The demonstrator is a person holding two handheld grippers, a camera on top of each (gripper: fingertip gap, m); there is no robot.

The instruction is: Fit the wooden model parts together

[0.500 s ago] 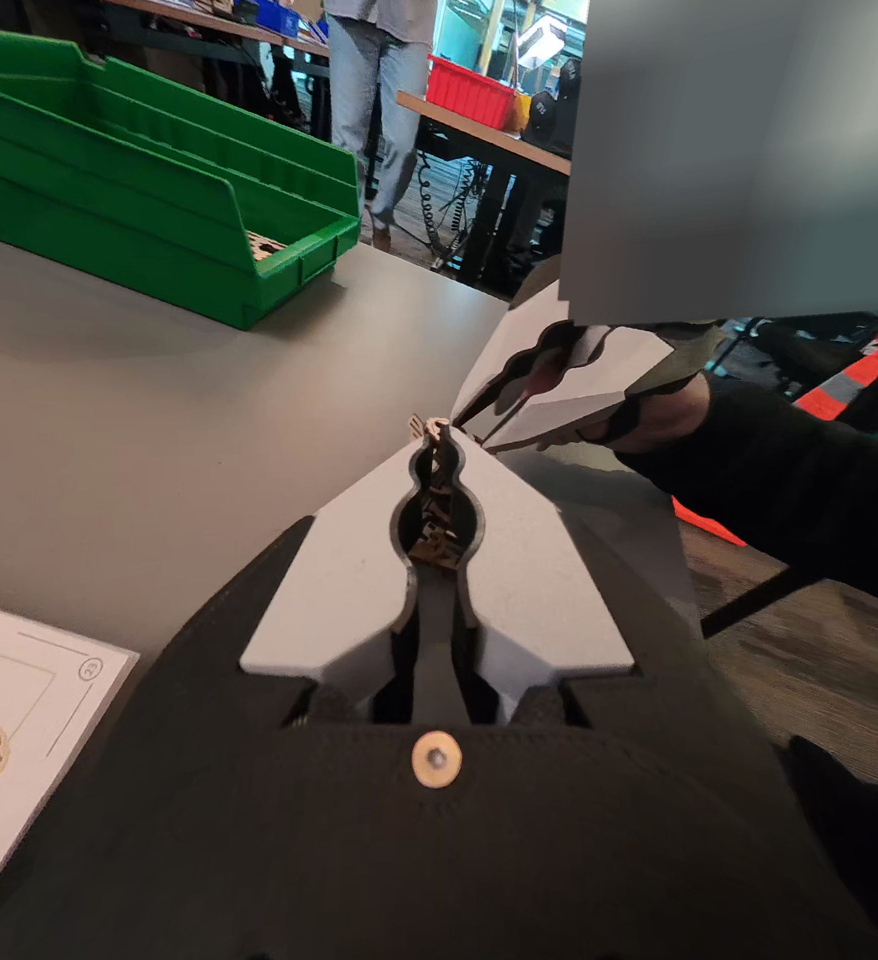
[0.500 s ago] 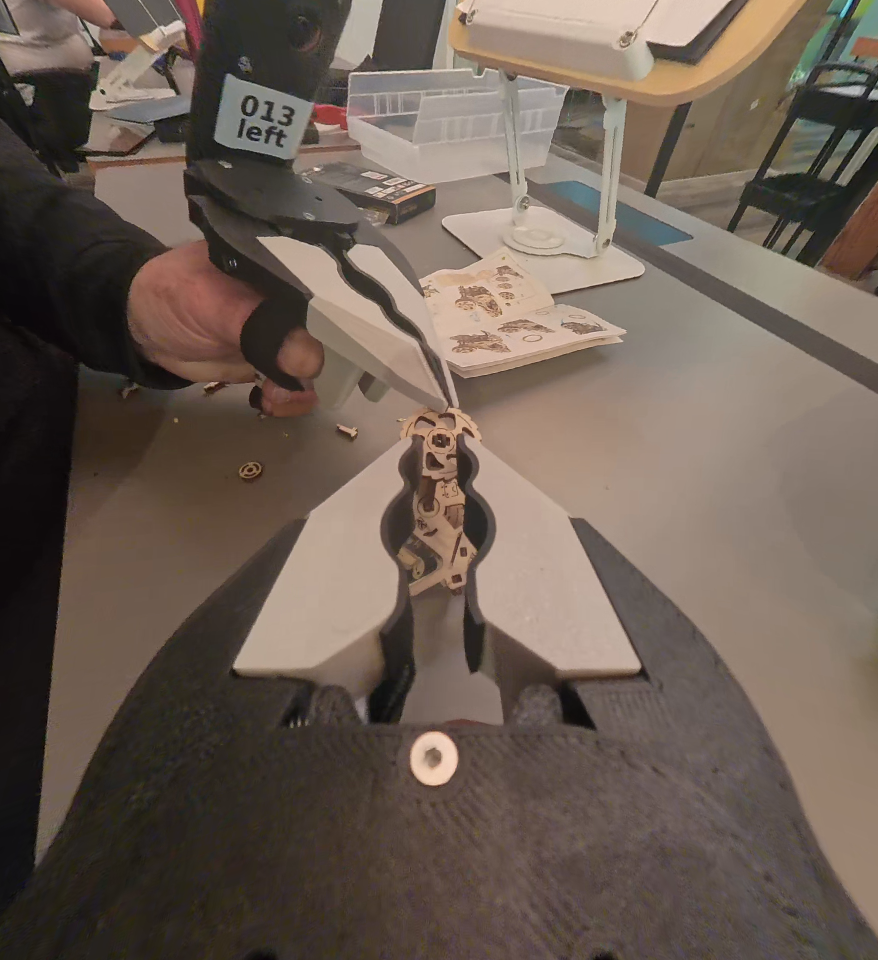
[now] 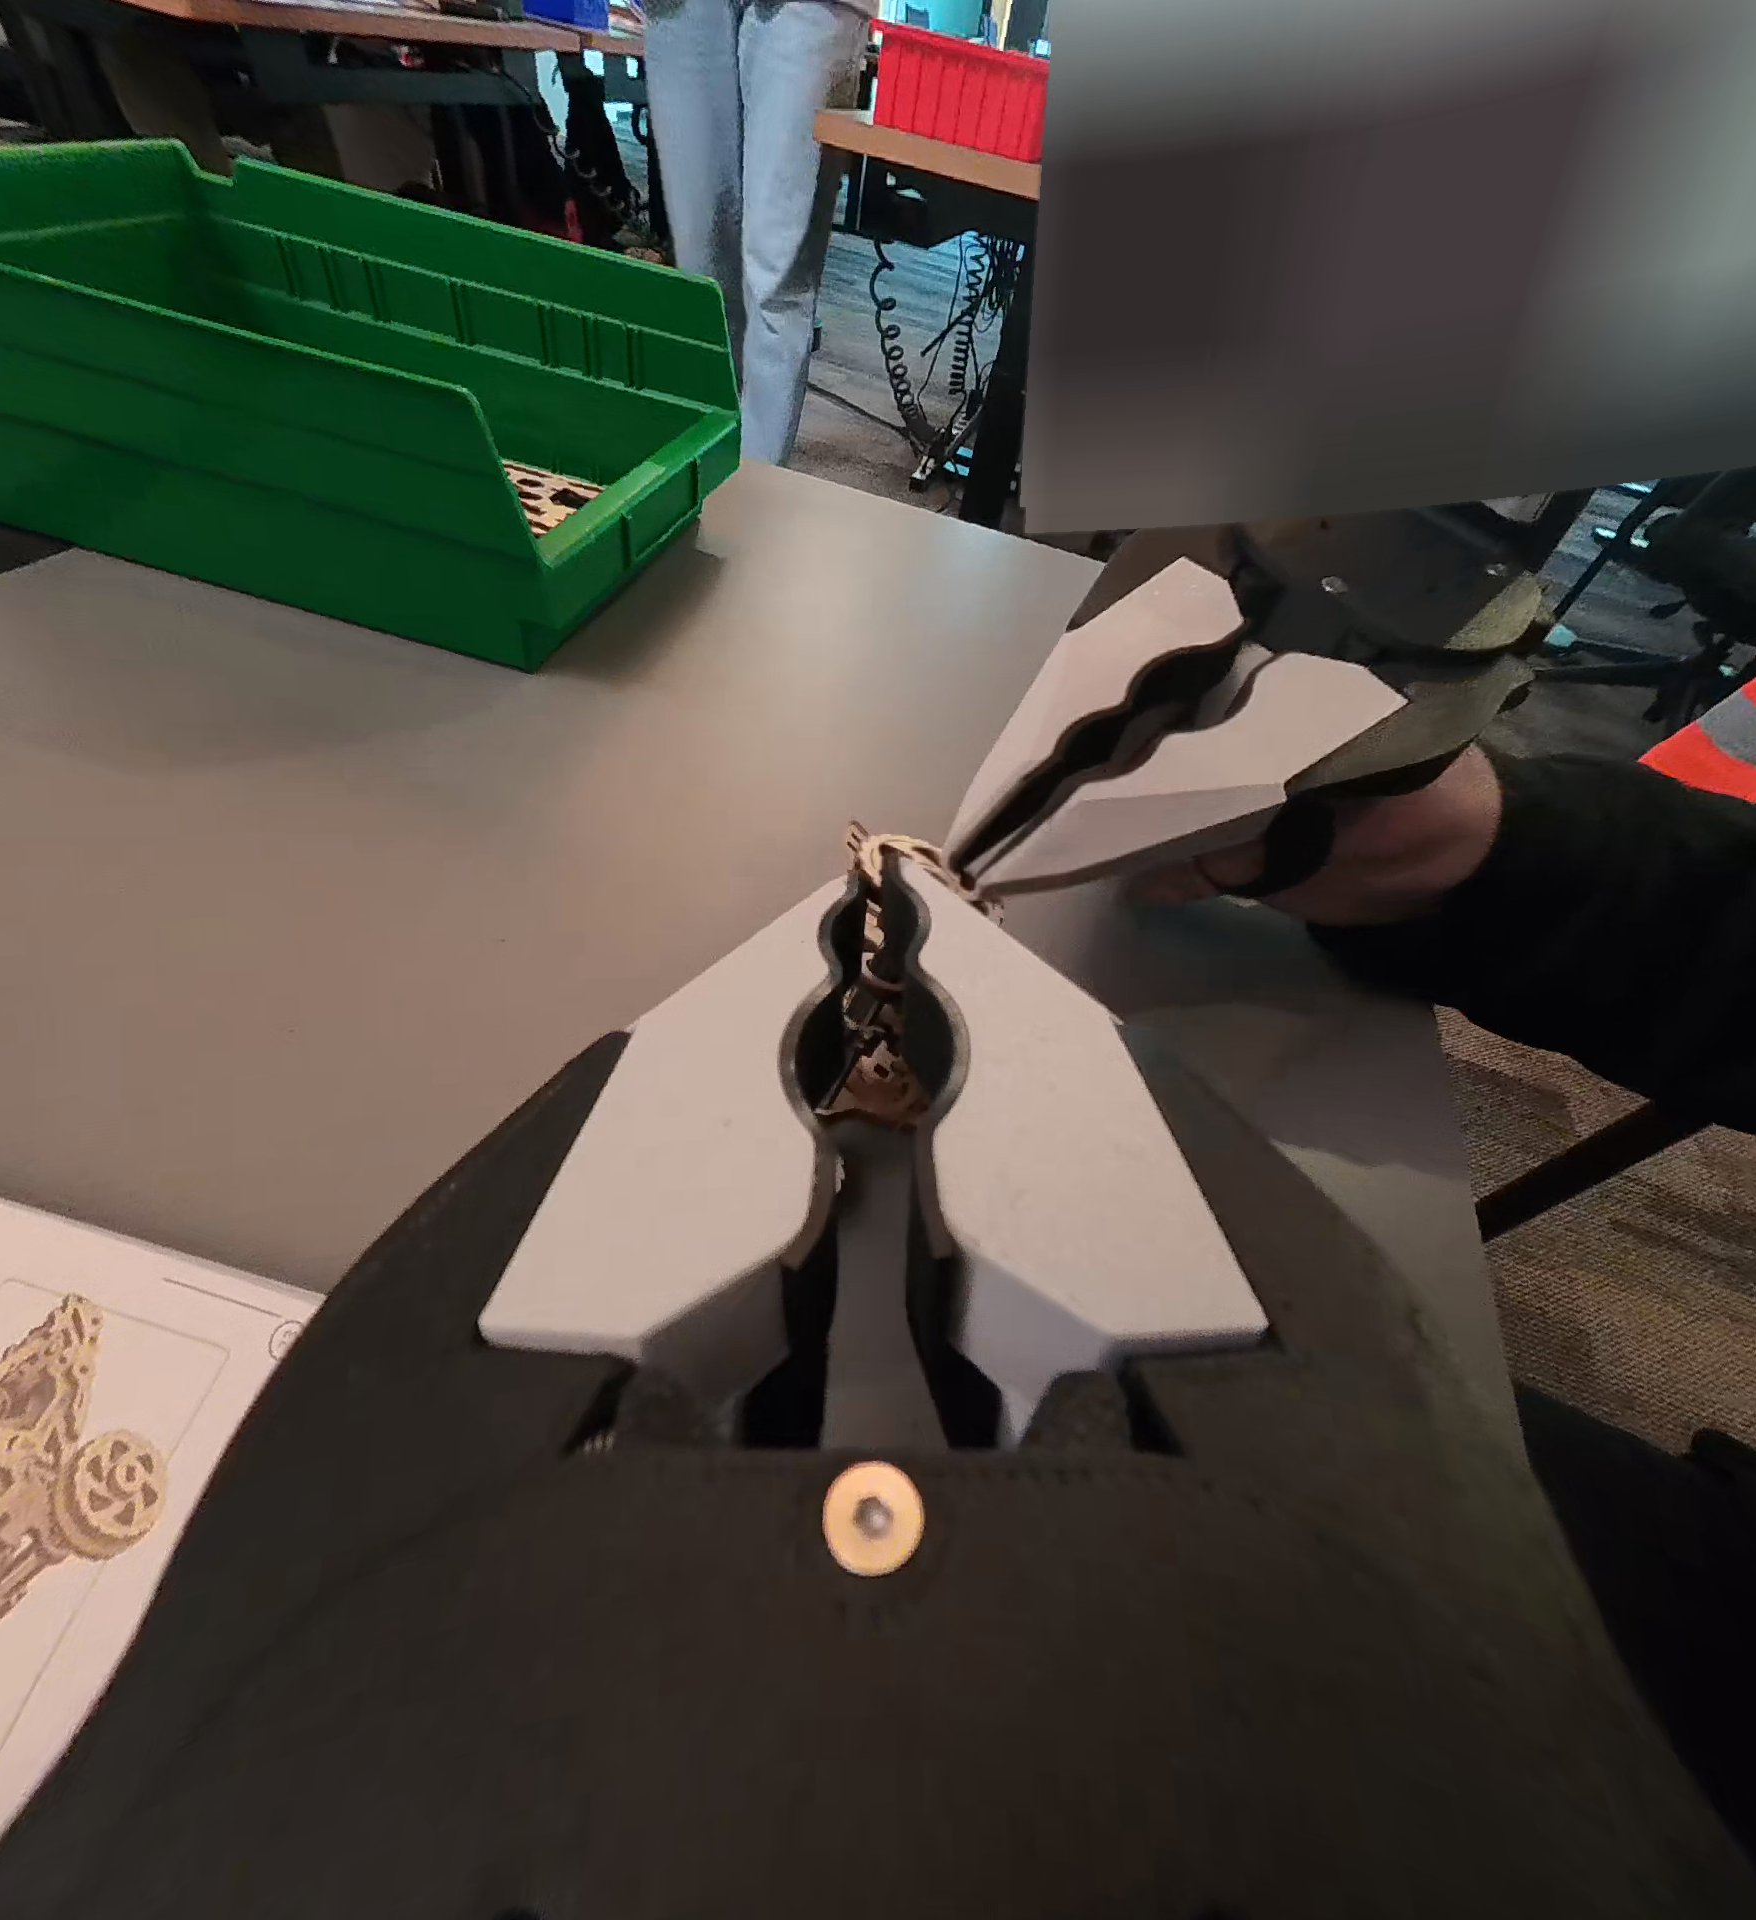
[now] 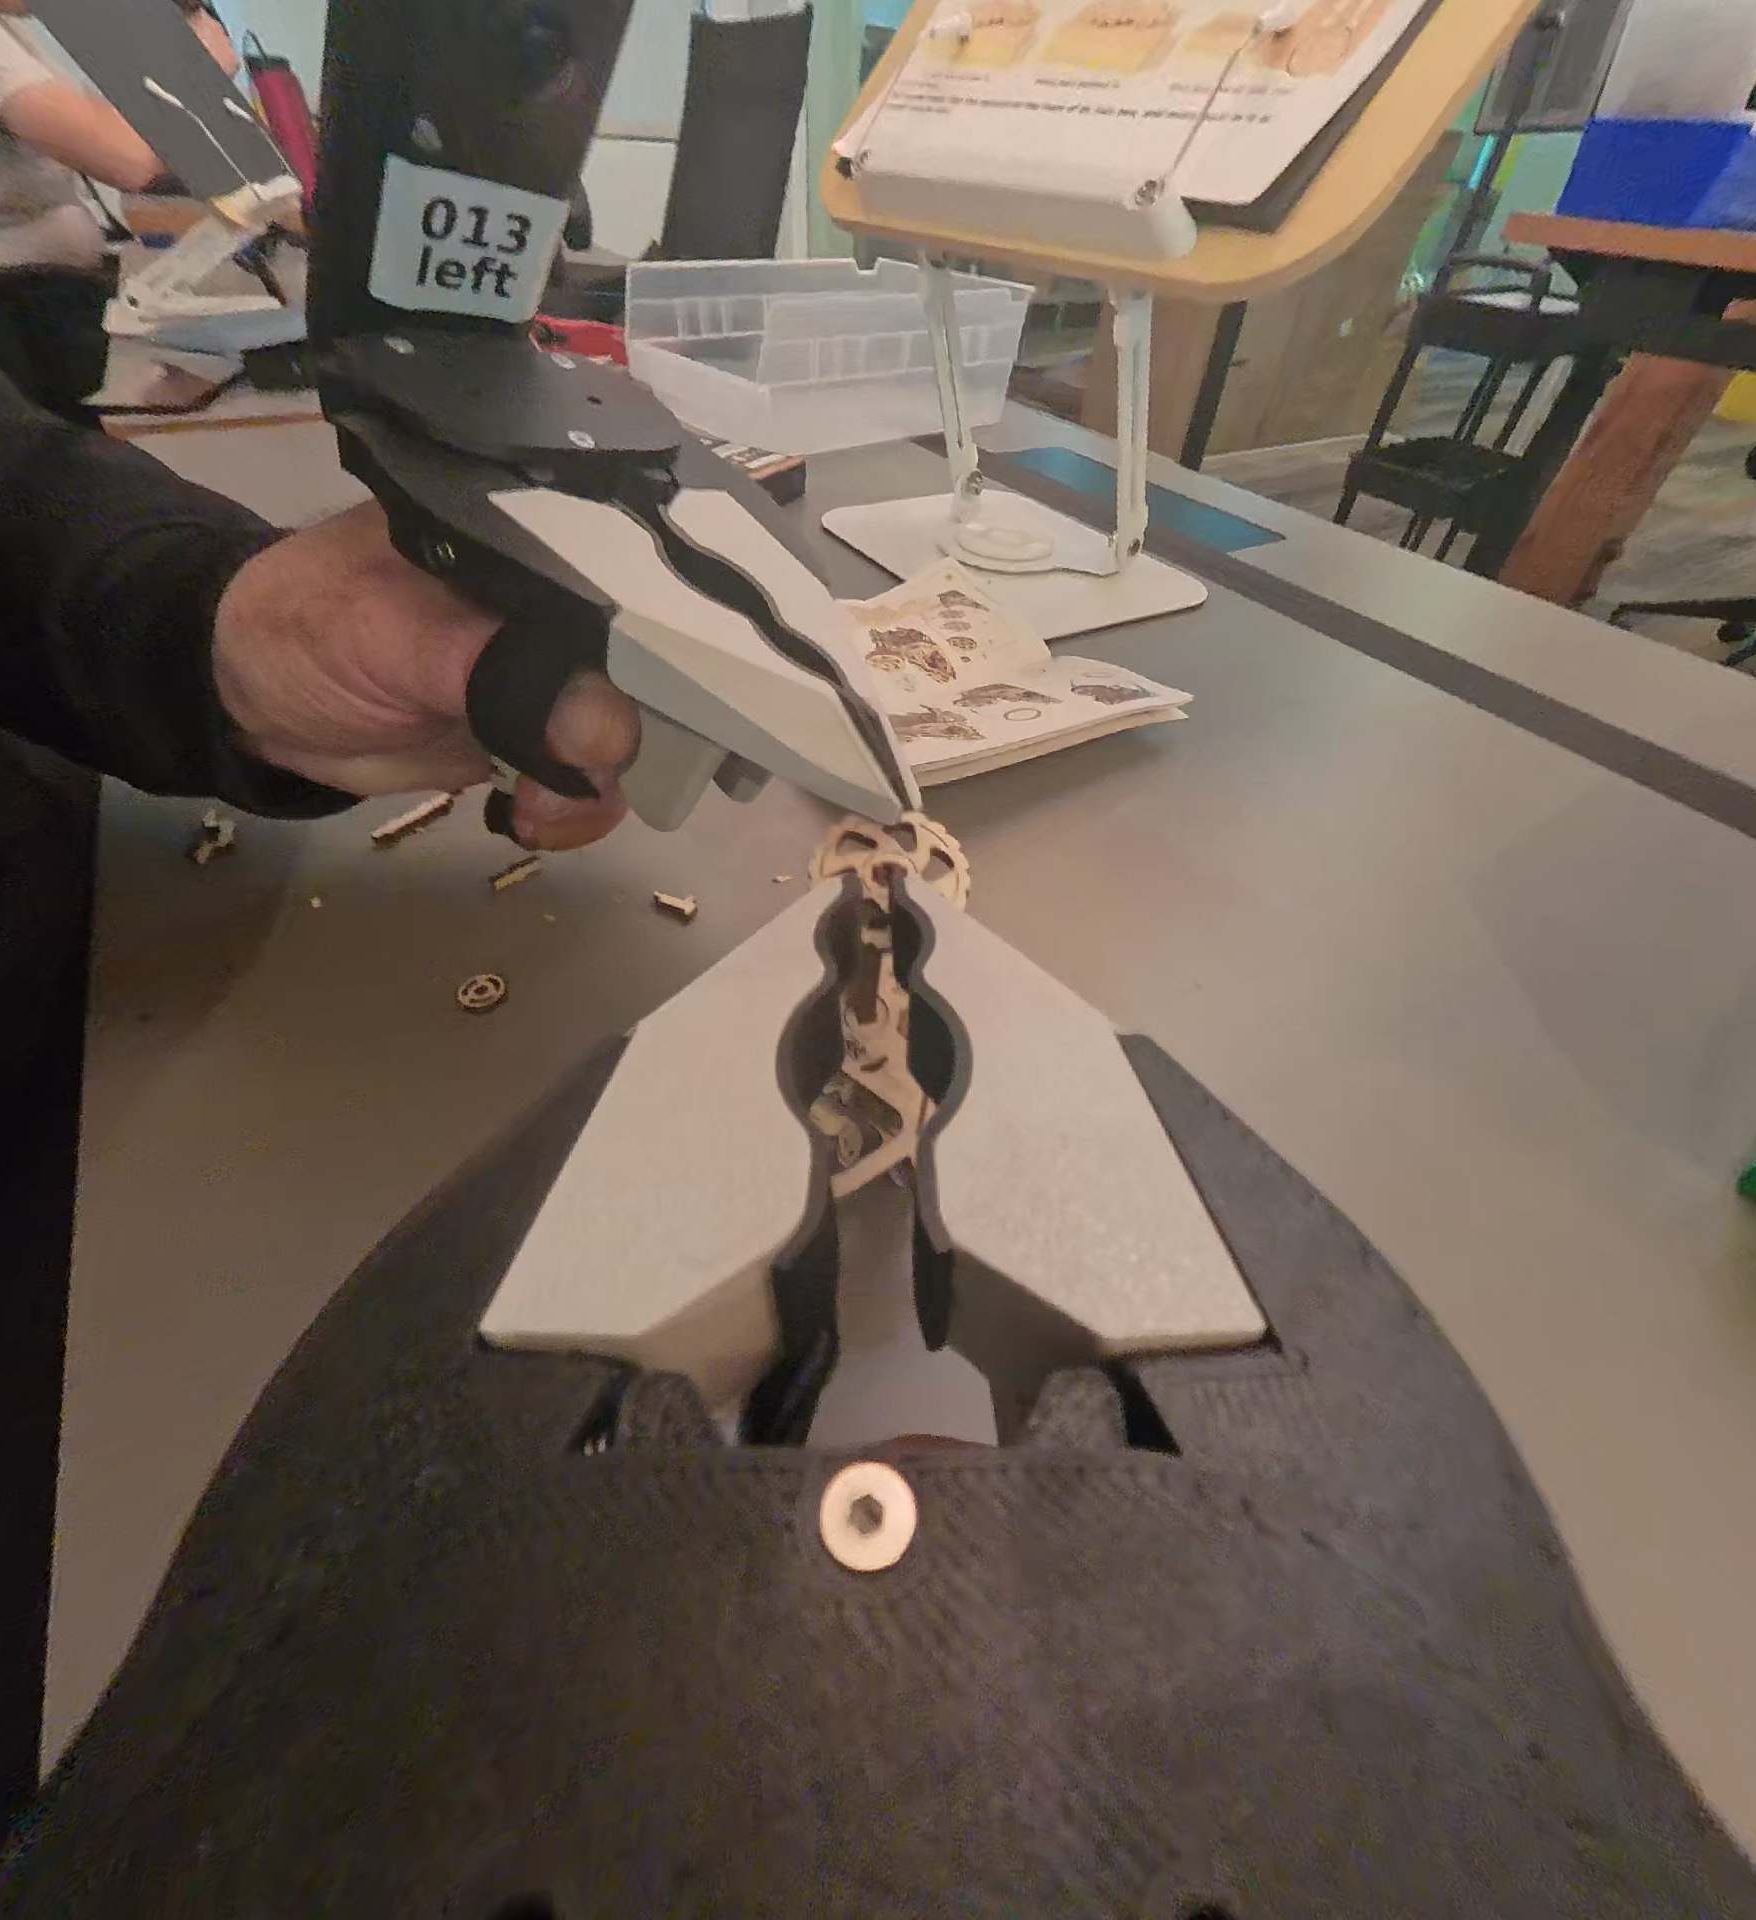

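Wooden model assembly [image 4: 879, 1049] sits pinched between my right gripper's [image 4: 872, 896] fingers [image 4: 1050, 1143], running along the gap between them, with a toothed wheel-like end poking out past the tips above the grey table [image 4: 1373, 987]. In the left wrist view I see wooden parts between my left gripper's [image 3: 876, 883] fingers [image 3: 1040, 1153] too, which are drawn in narrow on them. From the right wrist view my left gripper [image 4: 905, 805] comes down at a slant, its tips just touching the toothed end; I cannot tell for certain whether both grippers grip one assembly or two pieces being joined. From the left wrist view my right gripper [image 3: 962, 862] meets those parts from the right.

Around them on the table lie small loose wooden bits [image 4: 480, 992] near my left hand [image 4: 365, 675]. Beyond is an open instruction booklet [image 4: 1009, 696], then a white document stand [image 4: 1040, 343] and a clear plastic bin [image 4: 812, 343]. On the other side, a green bin [image 3: 334, 436] holds a cut wooden sheet [image 3: 552, 497], and a printed page [image 3: 53, 1455] lies near my left gripper's body.
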